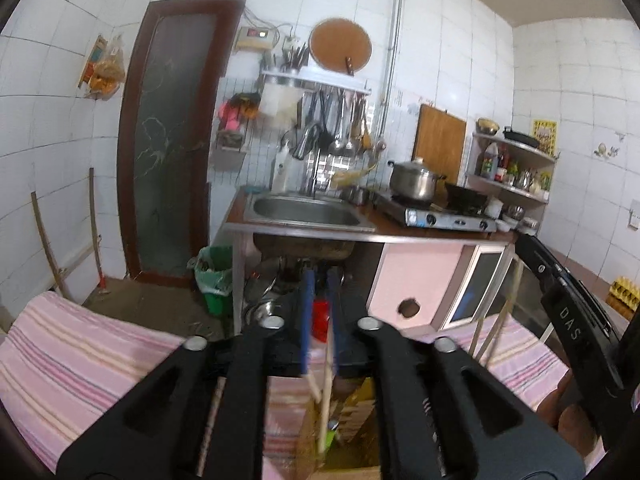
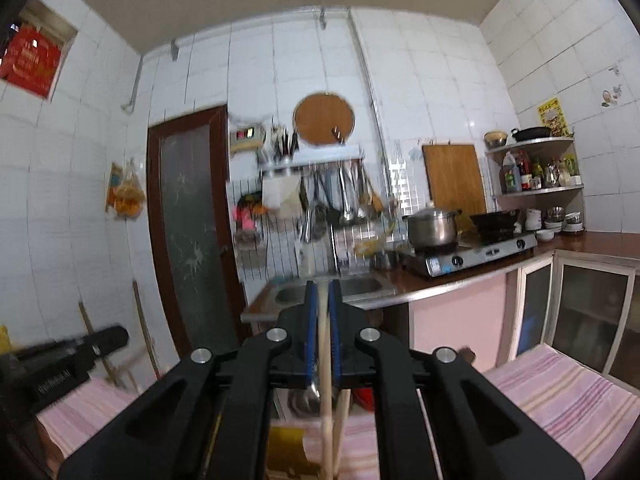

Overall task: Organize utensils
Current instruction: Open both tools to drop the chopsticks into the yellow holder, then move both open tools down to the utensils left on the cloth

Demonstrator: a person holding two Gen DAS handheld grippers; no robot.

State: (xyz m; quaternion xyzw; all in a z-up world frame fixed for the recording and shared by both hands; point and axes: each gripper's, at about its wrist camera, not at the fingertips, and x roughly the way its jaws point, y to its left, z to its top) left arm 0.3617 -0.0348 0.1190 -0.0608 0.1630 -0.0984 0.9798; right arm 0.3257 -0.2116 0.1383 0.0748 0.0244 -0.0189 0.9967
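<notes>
Left gripper [image 1: 319,280] has its blue pads parted, with wooden chopsticks [image 1: 325,392] hanging loose in the gap, blurred, over a yellowish container [image 1: 352,412] on the pink striped cloth [image 1: 80,360]. Right gripper [image 2: 323,292] is clamped on another pair of chopsticks [image 2: 326,360], which run down toward the cloth. Sink [image 1: 306,210] and gas stove [image 1: 440,214] sit across the kitchen.

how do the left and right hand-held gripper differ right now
The left hand-held gripper has its jaws apart with a gap showing; the right hand-held gripper is shut. The loose chopsticks sit slack and askew between the left one's pads, while the right one pinches its chopsticks straight. Both are black with blue pads, above the pink striped cloth.
</notes>
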